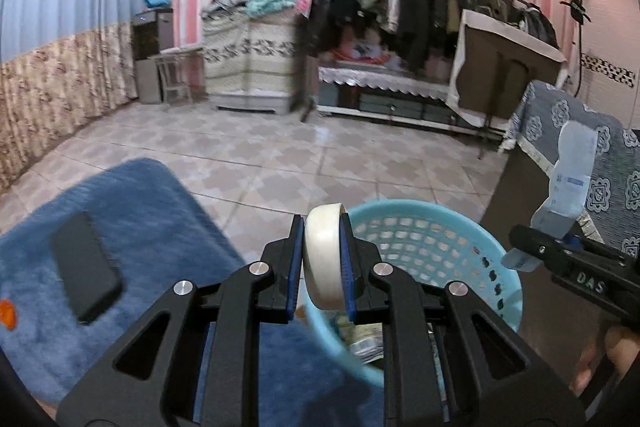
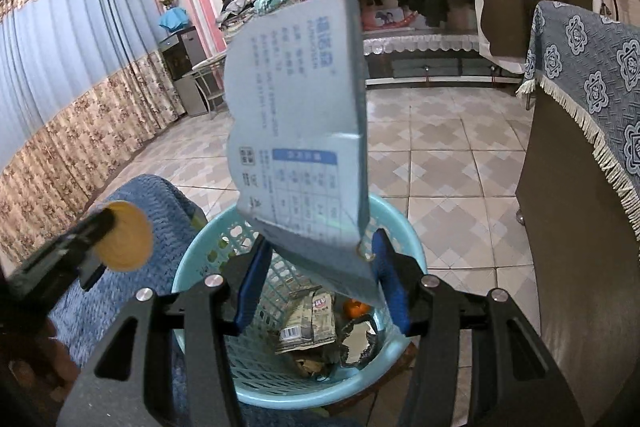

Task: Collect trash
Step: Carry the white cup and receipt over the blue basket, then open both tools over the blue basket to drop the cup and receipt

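Step in hand: both pieces of trash are carried to the bin and held at it, ready to be dropped, as I judge it.
Left gripper: jaws narrow and clamped on a cream-white roll of tape, held on edge; the right wrist view shows its yellowish flat face.
Right gripper: jaws part open and pressing on the lower end of a pale blue-grey printed cardboard packet, which stands up from them, bent and tilted.
Bin: a light blue perforated plastic basket on the tiled floor, just beside a blue fluffy rug; wrappers and a small orange thing already lie inside.
Tape position: at the near rim of the basket, seemingly not yet fully over the opening.
Packet position: over the basket mouth in the right wrist view.
Other item: a black slab like a phone lies on the rug; probably not trash.
Next move calls for: bringing the tape past the rim, then opening both jaws so each piece falls inside rather than catching on the rim or landing on the rug.
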Demonstrator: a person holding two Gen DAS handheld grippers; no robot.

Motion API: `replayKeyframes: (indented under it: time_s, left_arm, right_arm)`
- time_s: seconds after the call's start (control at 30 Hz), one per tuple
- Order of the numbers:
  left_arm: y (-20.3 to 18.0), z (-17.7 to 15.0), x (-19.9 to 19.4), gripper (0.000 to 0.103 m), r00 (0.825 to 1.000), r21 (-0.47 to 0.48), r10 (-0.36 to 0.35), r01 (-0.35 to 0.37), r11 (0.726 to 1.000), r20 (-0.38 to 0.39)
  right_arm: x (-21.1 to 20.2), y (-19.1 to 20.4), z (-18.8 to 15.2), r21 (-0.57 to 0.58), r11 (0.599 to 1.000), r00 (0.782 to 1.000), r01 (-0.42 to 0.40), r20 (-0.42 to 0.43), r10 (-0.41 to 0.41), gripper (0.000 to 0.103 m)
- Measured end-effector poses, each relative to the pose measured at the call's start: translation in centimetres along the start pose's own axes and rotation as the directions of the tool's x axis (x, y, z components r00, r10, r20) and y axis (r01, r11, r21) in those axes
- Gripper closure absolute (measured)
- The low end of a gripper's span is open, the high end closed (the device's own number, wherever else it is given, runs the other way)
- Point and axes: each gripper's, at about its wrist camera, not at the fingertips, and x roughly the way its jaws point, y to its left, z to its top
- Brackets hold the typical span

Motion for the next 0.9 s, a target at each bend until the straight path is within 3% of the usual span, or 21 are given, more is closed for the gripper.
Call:
replayKeyframes:
  time_s: [0.4, 0.47, 0.5, 0.53, 0.8, 0.9]
  left_arm:
    - [-3.1, 0.7, 6.7, 0.086, 0.995, 0.035, -0.066, 0.069, 0.997, -0.081]
    - [-3.3, 0.9, 6.5, 0.061, 0.996, 0.041, -0.043, 0.046, 0.998, -0.072]
    - [-3.2, 1.2, 6.1, 0.041, 0.999, 0.051, -0.019, 0.022, 0.998, -0.051]
    - [-3.0, 1.3, 5.5, 0.032, 1.0, 0.053, 0.007, -0.006, 0.999, -0.022]
    - [-0.1, 3.4, 2.2, 0.007, 0.991, 0.017, 0.119, -0.12, 0.993, 0.069]
    - [1.1, 3.7, 1.7, 0.007, 0.985, 0.0, 0.157, -0.157, 0.988, 0.075]
  right_arm:
    - [1.6, 0.6, -0.5, 0.016, 1.0, 0.999, 0.003, -0.049, -0.002, 0.051]
    - [1.6, 0.6, -0.6, 0.014, 1.0, 0.999, 0.006, -0.052, -0.005, 0.051]
    - [1.6, 0.7, -0.7, 0.014, 1.0, 0.999, 0.007, -0.053, -0.007, 0.051]
    - [1.6, 0.8, -0.7, 0.014, 1.0, 0.998, 0.009, -0.056, -0.008, 0.051]
    - [2.3, 1.6, -0.7, -0.003, 1.0, 0.998, 0.004, -0.07, -0.004, 0.051]
    - [3.0, 2.0, -0.9, 0.0, 1.0, 0.997, 0.0, -0.076, 0.0, 0.051]
